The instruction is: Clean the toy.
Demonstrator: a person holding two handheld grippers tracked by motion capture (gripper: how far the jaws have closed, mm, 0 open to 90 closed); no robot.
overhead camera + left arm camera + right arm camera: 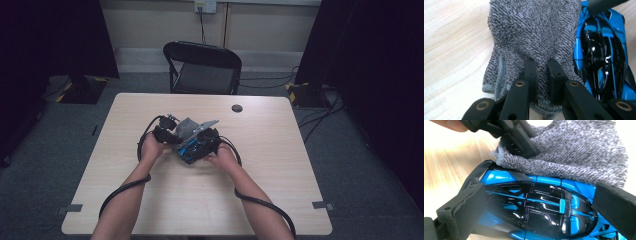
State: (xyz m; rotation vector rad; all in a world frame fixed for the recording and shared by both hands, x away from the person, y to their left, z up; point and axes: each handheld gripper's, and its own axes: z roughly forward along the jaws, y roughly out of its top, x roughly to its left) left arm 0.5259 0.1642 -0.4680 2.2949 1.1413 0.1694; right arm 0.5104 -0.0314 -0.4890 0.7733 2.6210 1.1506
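You have the blue and black toy car (536, 207) braced lengthwise in your right tongs (541, 207), one pad on its tail, the other on its nose, so it stays put while the cloth works over it; that looks like the point of the two-handed setup. Your left tongs (543, 75) are pinched together on a bunched fold of the grey microfibre cloth (534, 35), jaws nearly meeting with the pile squeezed between them, which gives you a firm wad to wipe with. The cloth lies draped just beside and partly over one long side of the car, touching the bodywork. In the right gripper view the left tongs come in from the top left, pressing the cloth edge down at the car's rear corner. In the high view, car (192, 147) and cloth (186, 127) sit near the middle of the table (280, 200), between your two hands, car closer to your right hand. Likely step: wiping the car body. Car's far side under the cloth is hidden, so can't tell how much is covered there.
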